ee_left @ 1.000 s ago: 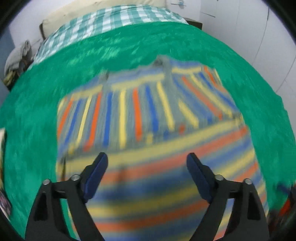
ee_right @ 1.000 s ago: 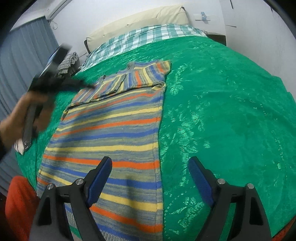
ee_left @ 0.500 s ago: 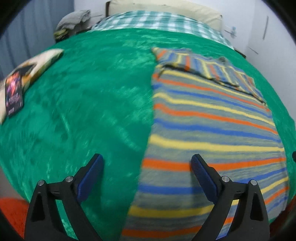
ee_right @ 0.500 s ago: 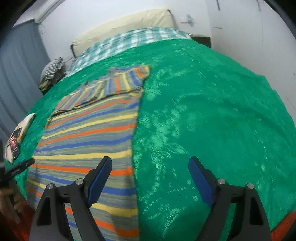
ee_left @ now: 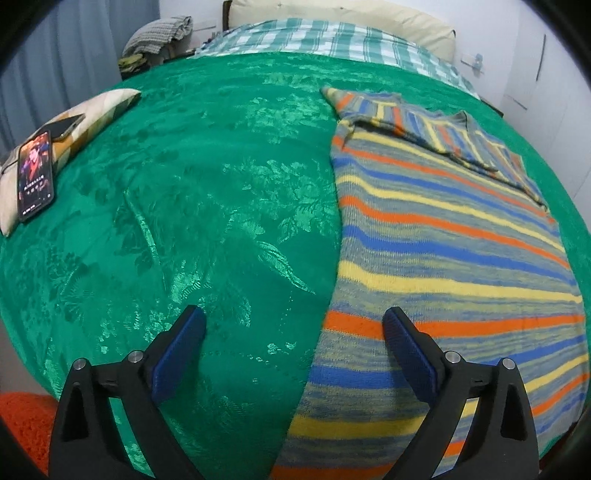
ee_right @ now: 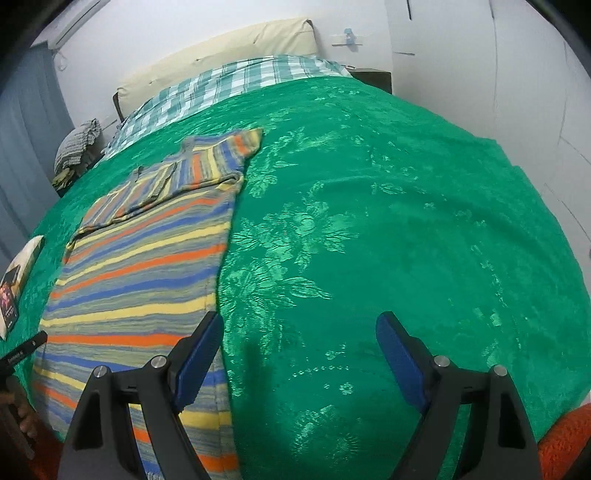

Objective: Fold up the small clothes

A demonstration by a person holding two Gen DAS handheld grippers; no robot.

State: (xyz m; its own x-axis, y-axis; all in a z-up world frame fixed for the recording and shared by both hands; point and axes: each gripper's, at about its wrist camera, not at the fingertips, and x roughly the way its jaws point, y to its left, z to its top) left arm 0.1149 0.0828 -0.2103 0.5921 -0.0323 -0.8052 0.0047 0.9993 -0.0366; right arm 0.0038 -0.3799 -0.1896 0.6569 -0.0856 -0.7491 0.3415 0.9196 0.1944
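A striped knit sweater (ee_left: 436, 236) in grey, blue, yellow and orange lies flat on the green bedspread (ee_left: 207, 206), its sleeves folded across the chest at the far end. My left gripper (ee_left: 295, 328) hangs open over the sweater's left edge near the hem, one finger above the bedspread and one above the knit. In the right wrist view the sweater (ee_right: 147, 258) lies to the left. There my right gripper (ee_right: 299, 332) is open over the sweater's right edge, with nothing between its fingers.
A phone (ee_left: 35, 177) rests on a pillow (ee_left: 88, 114) at the bed's left side. Checked bedding (ee_left: 325, 37) and a cream headboard lie beyond. A pile of clothes (ee_left: 159, 35) sits at the far left. Orange fabric (ee_right: 565, 439) shows at the bed's near edge.
My left gripper swung from above the sweater's middle to its left edge near the hem. The right view shifted slightly to the right, and the left hand dropped to that view's lower left.
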